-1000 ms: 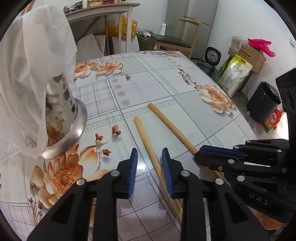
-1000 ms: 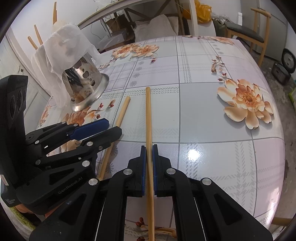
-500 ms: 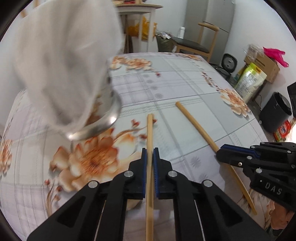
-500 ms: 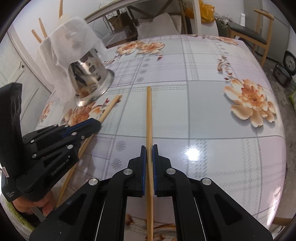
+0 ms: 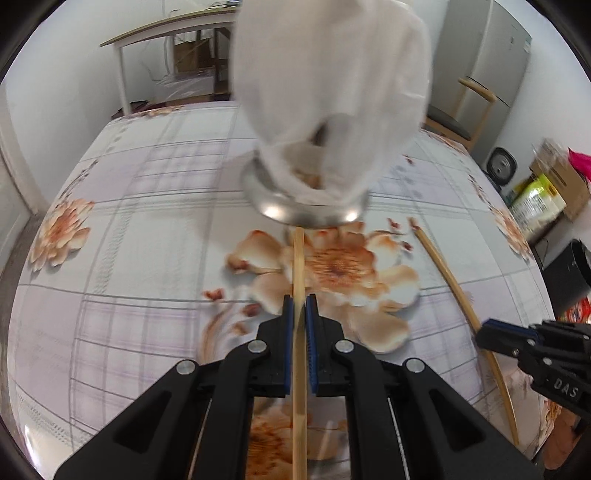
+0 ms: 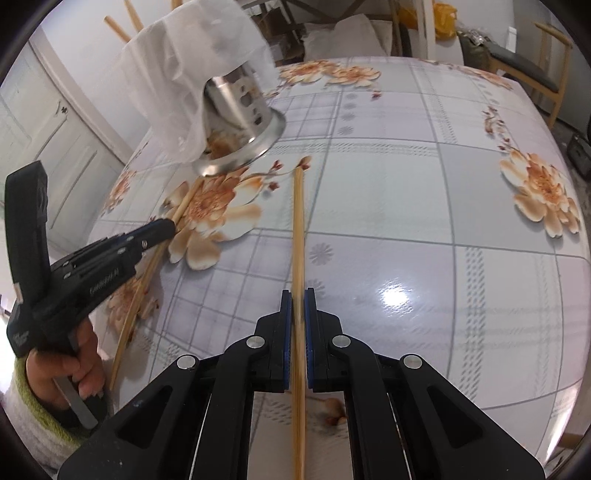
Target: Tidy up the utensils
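Since each chopstick is already pinched, the thing that matters now is where the metal holder (image 5: 310, 206) sits relative to each pair of tongs. The left chopstick (image 5: 298, 280) runs straight out along the left tongs (image 5: 299, 314), long axis in line with the fingers, and its far tip ends right at the holder's flared base, touching or just shy of it, I can't tell through the blur. So the holder is dead ahead of the left tongs and close. The right chopstick (image 6: 297, 236) also lies along its own tongs' line, clamped in the right tongs (image 6: 297, 306), but from there the holder (image 6: 240, 122) is ahead and off to the left, and that tip is clearly apart from the base. My read: the left hand is nearer and would go first, though the stick needs lifting up to the mouth of the holder, not pushed at its foot.

Both tongs are clenched, each grasping one chopstick partway along its length.

Counts: two chopsticks in hand, one holder, one white plastic bag (image 6: 184, 62) draped over the holder's top, and at least two more sticks (image 6: 118, 27) poking up behind the bag. One bench (image 6: 424, 184) with the flowery cover. A person's hand (image 6: 70, 369) grips the left handle.
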`<action>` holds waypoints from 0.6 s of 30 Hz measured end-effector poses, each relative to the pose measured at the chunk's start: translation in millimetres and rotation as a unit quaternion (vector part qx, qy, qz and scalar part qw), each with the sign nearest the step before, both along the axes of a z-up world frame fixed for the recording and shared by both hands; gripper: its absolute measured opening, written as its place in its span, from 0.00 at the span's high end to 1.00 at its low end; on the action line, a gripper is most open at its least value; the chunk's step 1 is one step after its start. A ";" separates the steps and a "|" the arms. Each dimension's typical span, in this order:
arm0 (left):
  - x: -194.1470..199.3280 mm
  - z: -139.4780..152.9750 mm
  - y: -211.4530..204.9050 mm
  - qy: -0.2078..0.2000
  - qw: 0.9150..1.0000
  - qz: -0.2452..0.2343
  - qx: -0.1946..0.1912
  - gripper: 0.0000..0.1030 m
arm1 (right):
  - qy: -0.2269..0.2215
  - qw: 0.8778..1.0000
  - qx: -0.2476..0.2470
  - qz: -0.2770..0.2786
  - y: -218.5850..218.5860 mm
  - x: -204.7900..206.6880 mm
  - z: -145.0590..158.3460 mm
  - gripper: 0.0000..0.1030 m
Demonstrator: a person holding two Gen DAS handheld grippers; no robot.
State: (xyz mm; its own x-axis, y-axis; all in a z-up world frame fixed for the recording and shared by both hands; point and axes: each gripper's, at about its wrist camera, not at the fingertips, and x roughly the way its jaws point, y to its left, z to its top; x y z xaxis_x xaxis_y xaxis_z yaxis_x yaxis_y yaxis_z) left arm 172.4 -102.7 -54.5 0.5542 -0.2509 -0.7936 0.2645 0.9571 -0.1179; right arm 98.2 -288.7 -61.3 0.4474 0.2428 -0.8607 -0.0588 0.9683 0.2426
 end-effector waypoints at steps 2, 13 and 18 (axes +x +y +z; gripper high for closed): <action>2.0 -0.3 7.2 0.001 1.000 0.008 -0.005 0.94 | 0.002 1.000 0.000 0.005 1.7 1.8 0.7 0.91; 6.0 -1.0 16.1 0.004 1.000 0.015 -0.022 0.94 | -0.010 0.999 -0.030 0.018 19.2 29.7 6.6 0.76; 8.0 -0.1 21.2 0.007 0.999 0.020 -0.028 0.94 | -0.012 0.998 -0.057 0.023 27.1 42.3 1.9 0.78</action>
State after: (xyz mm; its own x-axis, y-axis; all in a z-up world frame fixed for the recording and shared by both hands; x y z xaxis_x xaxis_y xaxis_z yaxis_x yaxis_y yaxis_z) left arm 180.4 -81.5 -54.6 0.5539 -0.2725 -0.7867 0.2234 0.9589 -0.1748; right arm 140.5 -261.6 -59.4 0.4593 0.1650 -0.8728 -0.1075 0.9857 0.1298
